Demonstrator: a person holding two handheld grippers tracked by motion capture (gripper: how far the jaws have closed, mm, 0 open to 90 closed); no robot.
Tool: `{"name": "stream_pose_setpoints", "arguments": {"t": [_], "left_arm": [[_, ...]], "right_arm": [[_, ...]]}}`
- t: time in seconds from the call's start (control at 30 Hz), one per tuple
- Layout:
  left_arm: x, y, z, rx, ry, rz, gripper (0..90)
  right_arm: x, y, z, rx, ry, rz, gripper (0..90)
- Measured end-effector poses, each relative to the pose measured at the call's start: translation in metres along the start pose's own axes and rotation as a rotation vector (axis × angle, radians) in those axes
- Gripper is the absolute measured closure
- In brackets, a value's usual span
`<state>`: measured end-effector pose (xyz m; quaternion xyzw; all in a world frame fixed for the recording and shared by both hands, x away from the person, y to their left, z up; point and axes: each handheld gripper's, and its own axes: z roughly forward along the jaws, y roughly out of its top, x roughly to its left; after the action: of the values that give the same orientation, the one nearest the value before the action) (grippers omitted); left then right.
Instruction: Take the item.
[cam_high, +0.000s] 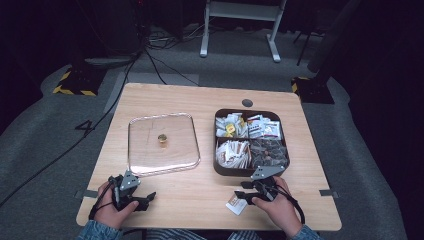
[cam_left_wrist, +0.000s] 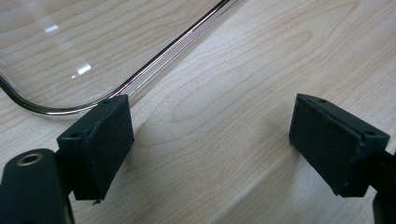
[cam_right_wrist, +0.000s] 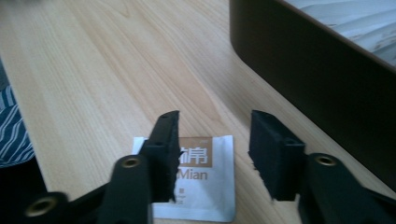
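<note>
One sachet (cam_right_wrist: 196, 179) lies flat on the wooden table (cam_high: 200, 100), at the near edge, just in front of the dark compartment box (cam_high: 218, 167). In the right gripper view it is near-square, white with a tan block bearing printed characters and "Mian" below. The print reads upright toward the camera, so its top edge faces away from the person. Long axis hard to call; the near edge is cut off by the frame bottom and the left jaw covers part of the left side.

Right gripper (cam_right_wrist: 212, 154): jaws parted, one over the sachet's left part, the other beyond its right edge. Whether either touches the sachet or the table I cannot tell. In the high view the right gripper (cam_high: 245, 196) sits in the person's right hand (cam_high: 275, 205), with the sachet (cam_high: 234, 205) peeking out at its left.

Left gripper (cam_left_wrist: 210, 144): jaws wide open over bare wood, holding nothing. Just beyond its left jaw runs the rounded corner of the clear lid (cam_left_wrist: 56, 51). In the high view the left gripper (cam_high: 137, 197) is in the left hand (cam_high: 112, 207) near the table's front left.

Count: one box with four compartments, all filled with packets too small to count or read; one clear lid (cam_high: 162, 142) lying flat left of the box, one small gold knob (cam_high: 162, 140) at its middle; one loose sachet; two grippers.

Box contents blurred in the right gripper view; only its dark wall (cam_right_wrist: 317, 79) is plain.
</note>
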<state>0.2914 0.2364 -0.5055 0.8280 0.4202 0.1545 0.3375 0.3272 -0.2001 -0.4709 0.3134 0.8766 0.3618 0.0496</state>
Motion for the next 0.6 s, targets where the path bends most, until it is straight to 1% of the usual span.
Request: {"name": "stream_pose_setpoints", "arguments": {"t": [0.07, 0.2, 0.4, 0.6], "left_arm": [[0.0, 0.0, 0.0, -0.001, 0.0, 0.001, 14.0], [0.0, 0.0, 0.0, 0.0, 0.0, 0.001, 14.0], [0.0, 0.0, 0.0, 0.0, 0.0, 0.0, 14.0], [0.0, 0.0, 0.0, 0.0, 0.0, 0.0, 14.0]], "right_arm": [[-0.001, 0.0, 0.0, -0.006, -0.01, 0.002, 49.1], [0.0, 0.0, -0.001, -0.013, -0.008, 0.001, 47.0], [-0.001, 0.004, -0.006, -0.034, -0.021, -0.002, 45.2], [-0.001, 0.009, -0.01, -0.047, -0.022, -0.009, 44.1]]}}
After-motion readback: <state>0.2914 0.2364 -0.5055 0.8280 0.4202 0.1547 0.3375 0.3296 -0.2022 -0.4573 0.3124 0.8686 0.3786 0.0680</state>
